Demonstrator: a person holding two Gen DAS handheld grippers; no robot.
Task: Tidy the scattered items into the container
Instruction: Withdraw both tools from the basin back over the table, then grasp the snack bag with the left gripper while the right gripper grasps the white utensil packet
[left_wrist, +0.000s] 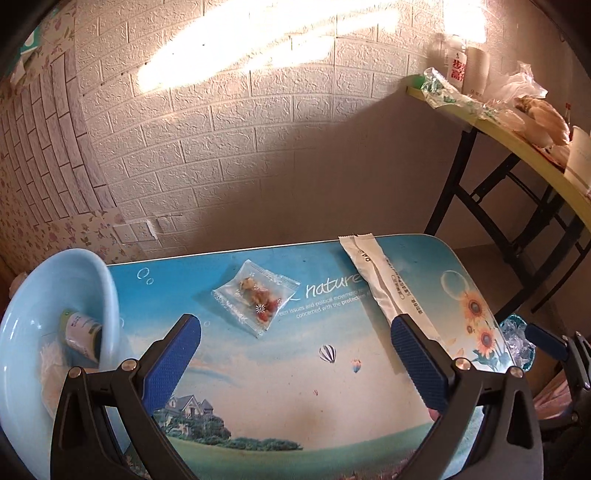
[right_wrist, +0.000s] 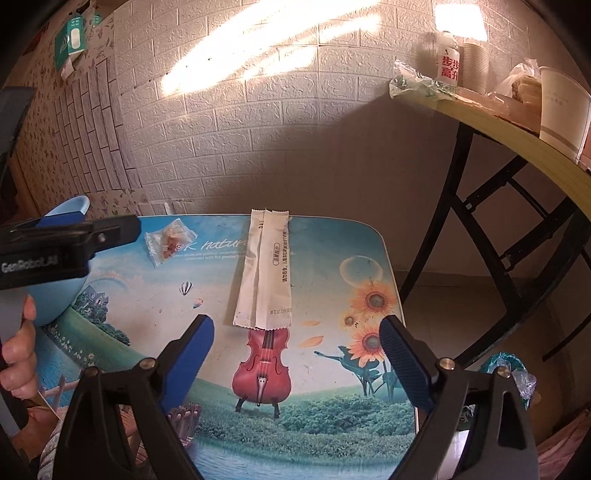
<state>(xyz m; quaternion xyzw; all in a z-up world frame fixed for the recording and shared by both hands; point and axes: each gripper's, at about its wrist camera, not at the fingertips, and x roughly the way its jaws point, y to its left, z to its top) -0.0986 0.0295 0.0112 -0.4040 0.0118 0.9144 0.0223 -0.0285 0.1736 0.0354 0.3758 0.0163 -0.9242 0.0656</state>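
Grippers (left_wrist: 295, 354) (right_wrist: 297, 354) agape, snack packet (left_wrist: 255, 298), basin (left_wrist: 44, 295)

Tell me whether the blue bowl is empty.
Not empty. The bowl at the table's left edge already holds a small tube, leaning against its inner wall, and something pale beside it that I cannot identify.

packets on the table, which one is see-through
The small square snack packet, lying toward the blue bowl. Its contents show through, unlike the long white paper packet beside it.
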